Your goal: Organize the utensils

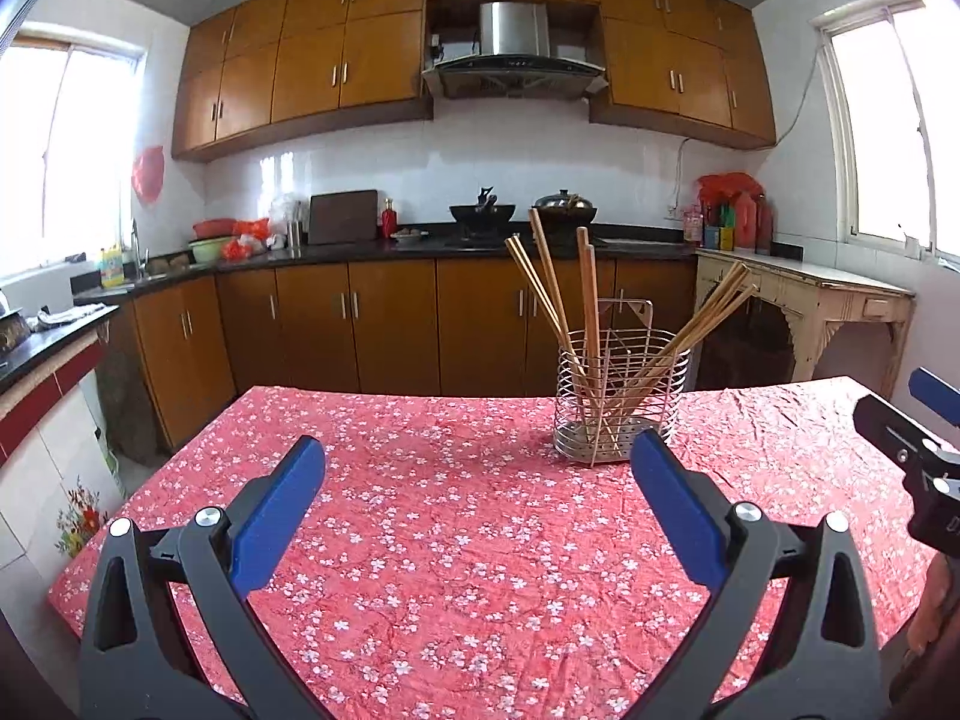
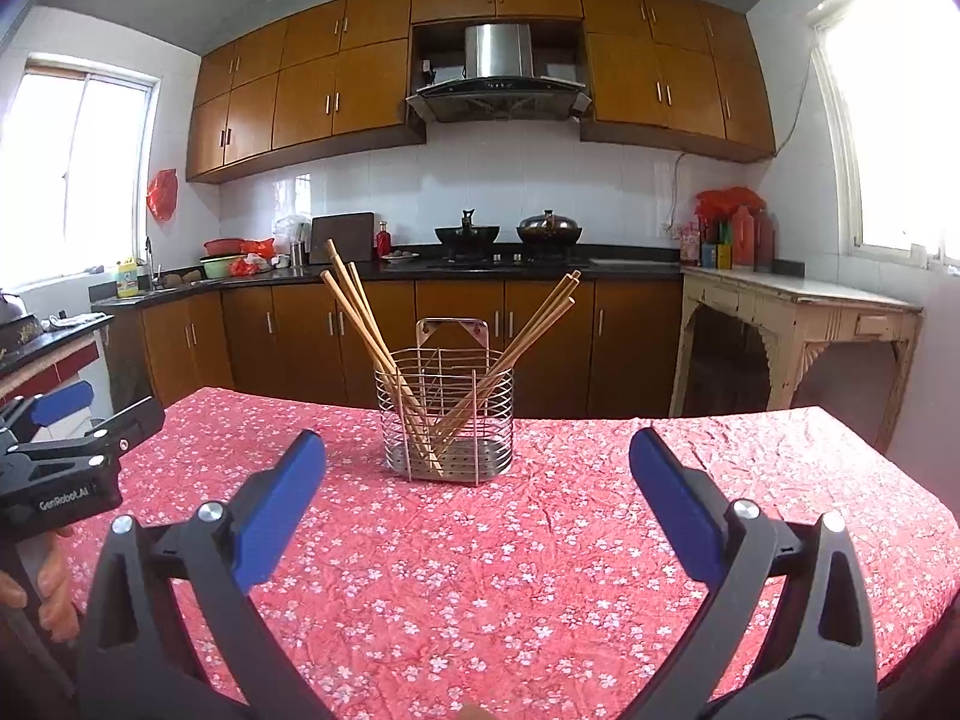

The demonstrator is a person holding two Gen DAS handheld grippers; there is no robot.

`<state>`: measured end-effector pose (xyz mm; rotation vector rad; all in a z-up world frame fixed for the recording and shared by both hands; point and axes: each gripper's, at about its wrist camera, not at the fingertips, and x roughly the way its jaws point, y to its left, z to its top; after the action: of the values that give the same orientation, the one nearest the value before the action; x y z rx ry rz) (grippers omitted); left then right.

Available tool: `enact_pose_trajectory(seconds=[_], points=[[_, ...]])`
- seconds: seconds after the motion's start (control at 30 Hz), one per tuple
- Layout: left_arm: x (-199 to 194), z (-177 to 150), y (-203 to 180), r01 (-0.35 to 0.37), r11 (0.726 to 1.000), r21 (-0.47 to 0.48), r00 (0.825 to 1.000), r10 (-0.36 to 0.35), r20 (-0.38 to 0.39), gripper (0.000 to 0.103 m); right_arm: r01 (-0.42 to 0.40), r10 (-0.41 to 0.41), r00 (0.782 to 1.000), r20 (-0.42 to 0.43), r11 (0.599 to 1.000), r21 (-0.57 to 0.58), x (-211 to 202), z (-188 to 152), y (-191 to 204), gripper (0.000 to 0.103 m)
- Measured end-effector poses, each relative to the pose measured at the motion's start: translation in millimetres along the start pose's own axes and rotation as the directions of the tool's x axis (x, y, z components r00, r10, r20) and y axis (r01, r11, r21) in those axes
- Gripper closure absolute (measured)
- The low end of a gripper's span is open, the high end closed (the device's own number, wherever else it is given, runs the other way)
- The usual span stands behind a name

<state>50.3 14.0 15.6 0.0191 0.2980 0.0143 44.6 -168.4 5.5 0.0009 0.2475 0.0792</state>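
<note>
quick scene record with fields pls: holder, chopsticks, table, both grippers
holder: wire utensil holder, upright on the table
chopsticks: wooden chopsticks standing in the holder, fanned to both sides
table: red floral tablecloth, nothing else seen on it
left gripper: open, holding nothing
right gripper: open, holding nothing, short of the holder

- The right gripper [image 1: 927, 420] is cut off by the right edge of the left wrist view; how its jaws stand cannot be told there.
- The chopsticks [image 2: 384, 348] have their lower ends half hidden behind the wire holder [image 2: 447, 420].
- A hand [image 2: 54, 594] is cut by the left edge.
- The bottles [image 2: 741, 237] on the far right counter are too small to read.
</note>
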Motion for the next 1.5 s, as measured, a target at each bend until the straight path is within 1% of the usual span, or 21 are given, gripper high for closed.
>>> enact_pose_trajectory(seconds=[0.17, 0.3, 0.47, 0.6, 1.5], points=[[0, -5, -4, 0.01, 1.0, 0.016, 1.0, -0.01, 0.022, 0.002, 0.027, -0.027, 0.999, 0.025, 1.0, -0.009, -1, -8, 2, 0.004], [3, -9, -5, 0.013, 1.0, 0.012, 1.0, -0.013, 0.021, 0.002, 0.042, -0.041, 0.998, 0.036, 0.999, -0.011, 0, -15, 2, 0.004], [7, -13, -7, -0.001, 1.0, 0.011, 1.0, 0.001, 0.01, 0.002, 0.037, -0.037, 0.999, 0.04, 0.999, -0.017, 3, -18, 4, 0.004], [8, -15, -5, 0.002, 1.0, -0.001, 1.0, -0.002, 0.005, 0.002, 0.038, -0.037, 0.998, 0.047, 0.999, -0.027, 3, -20, 5, 0.004], [5, -18, -11, 0.016, 1.0, -0.002, 1.0, -0.016, 0.005, 0.002, 0.033, -0.034, 0.999, 0.028, 0.999, 0.016, 6, -26, -4, 0.004]])
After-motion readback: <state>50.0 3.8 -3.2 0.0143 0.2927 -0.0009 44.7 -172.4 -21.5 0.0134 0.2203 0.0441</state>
